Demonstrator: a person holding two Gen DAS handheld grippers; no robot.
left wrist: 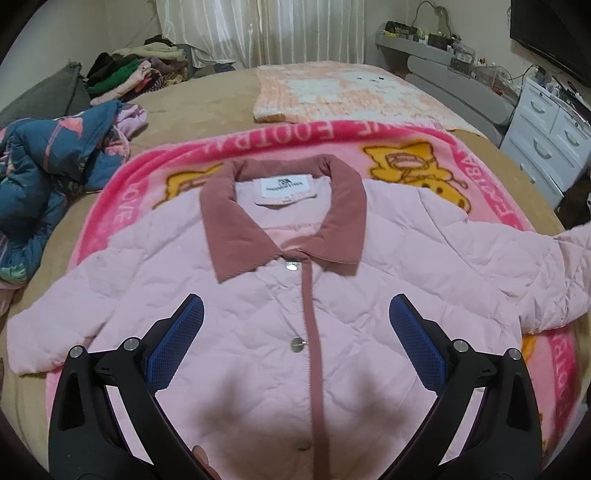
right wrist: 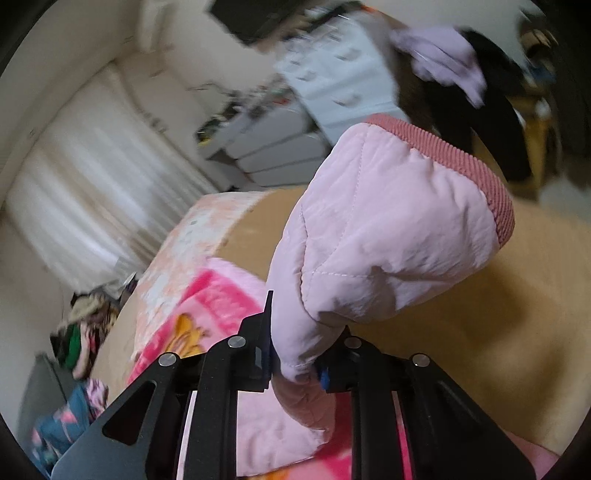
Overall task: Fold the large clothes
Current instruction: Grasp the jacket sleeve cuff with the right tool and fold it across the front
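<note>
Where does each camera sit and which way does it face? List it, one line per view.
Left wrist: on the left gripper, fingers open, tilted down over the jacket on the blanket; a fingertip shows below.
Right wrist: on the right gripper, fingers shut on the sleeve, facing across the bed.
Shared: jacket, blanket, bed, curtains.

A matt quilted cloth jacket (left wrist: 258, 295), a ribbed corduroy collar (left wrist: 236, 229) and shiny metal snaps (left wrist: 297, 344) are being shown on a fleecy blanket (left wrist: 491, 192)
</note>
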